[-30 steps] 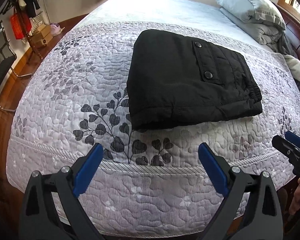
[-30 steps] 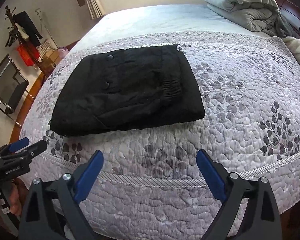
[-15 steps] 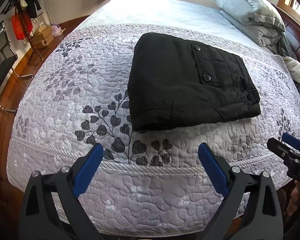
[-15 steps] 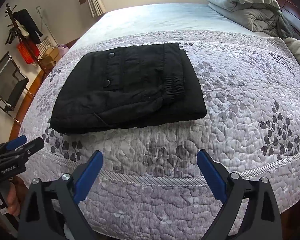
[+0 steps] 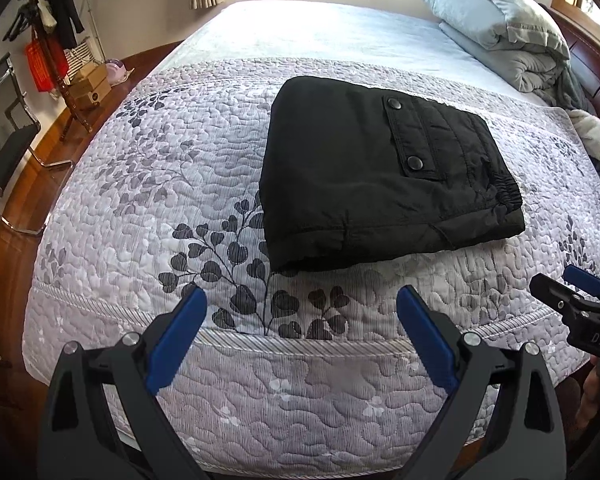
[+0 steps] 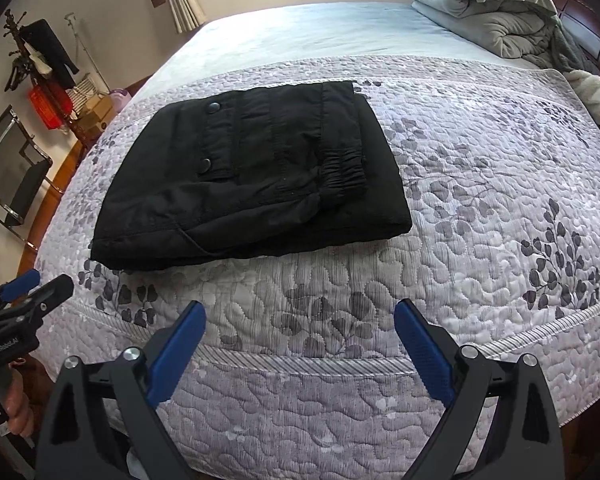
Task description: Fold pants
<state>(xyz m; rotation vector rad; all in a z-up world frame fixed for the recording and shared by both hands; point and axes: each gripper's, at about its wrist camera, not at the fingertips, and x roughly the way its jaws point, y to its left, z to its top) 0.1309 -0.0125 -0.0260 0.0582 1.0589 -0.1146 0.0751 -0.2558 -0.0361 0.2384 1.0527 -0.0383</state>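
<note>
I have the folded black padded pants (image 5: 380, 176) lying flat on the grey quilted leaf-print bedspread (image 5: 140, 208), near the bed's front edge and well apart from both of my tools. My left gripper (image 5: 300, 332) hangs before that edge, in front of the bundle's left corner, and my right gripper (image 6: 300, 340) sits beside it to the right, below the bundle's right corner. Behind the bedspread lies the pale blue sheet (image 5: 320, 28). The folded grey duvet and pillow stack (image 5: 500, 28) rests at the far right against the dark wooden headboard (image 5: 592, 68). On the floor left of the bed stand a metal-framed black chair (image 5: 4, 148) and, farther back, a wooden coat rack (image 5: 56, 40).
</note>
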